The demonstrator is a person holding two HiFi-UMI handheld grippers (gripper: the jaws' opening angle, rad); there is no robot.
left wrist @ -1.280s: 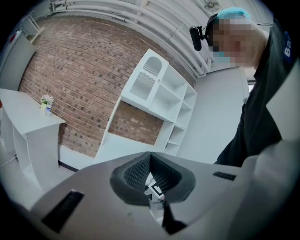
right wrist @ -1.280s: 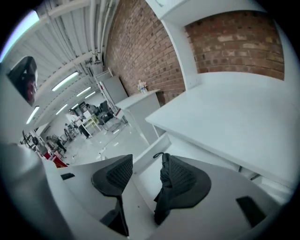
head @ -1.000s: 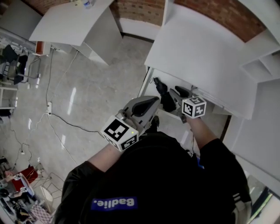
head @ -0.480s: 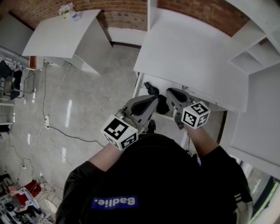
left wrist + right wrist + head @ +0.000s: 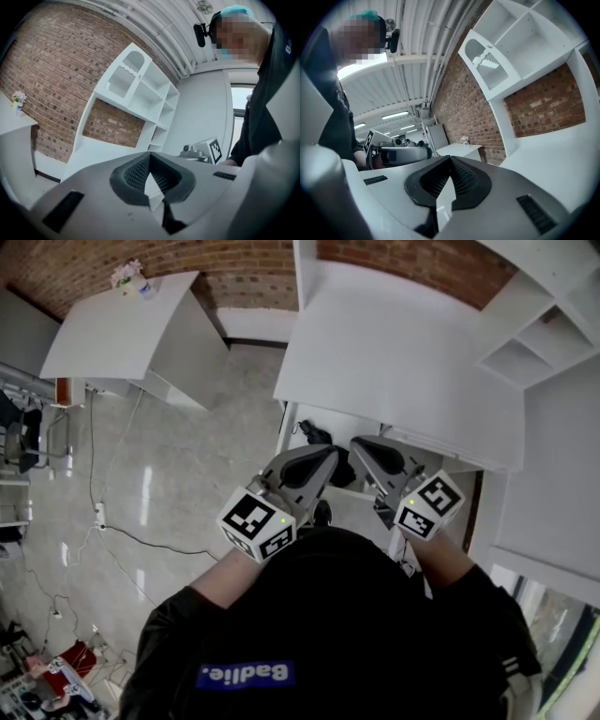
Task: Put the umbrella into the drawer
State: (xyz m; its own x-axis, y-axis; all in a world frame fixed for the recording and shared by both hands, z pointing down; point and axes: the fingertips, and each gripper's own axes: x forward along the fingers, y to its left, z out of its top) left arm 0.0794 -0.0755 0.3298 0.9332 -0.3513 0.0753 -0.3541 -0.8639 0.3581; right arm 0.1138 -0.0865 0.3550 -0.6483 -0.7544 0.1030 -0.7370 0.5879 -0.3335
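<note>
You are holding both grippers side by side in front of you, pointing out level over the open drawer (image 5: 285, 432); they are near each other but not touching. Your left gripper (image 5: 147, 156) is squeezed closed; its two dark bumpy pads (image 5: 132, 174) are meeting at the tips, and nothing is sitting between them. Your right gripper (image 5: 450, 159) is closed tight too; its jaws have just been closing, and they are pinching nothing at all.

The umbrella (image 5: 313, 434) is lying down in the drawer. It is a dark bundle showing at the drawer's left end; the grippers are covering the rest of it, so how far it reaches along the drawer is not showing. Both grippers are up above it.

The drawer is sticking out from under the big white desk (image 5: 403, 352); white shelves (image 5: 525, 343) are standing on the right of the desk, and a brick wall (image 5: 253, 259) is running behind it. Off to the left a smaller white table (image 5: 112, 324) is standing well apart from the desk; a little bunch of flowers (image 5: 127, 276) is sitting on its far corner. A thin black cable (image 5: 141, 507) is lying across the shiny grey floor (image 5: 187, 446) on your left.
</note>
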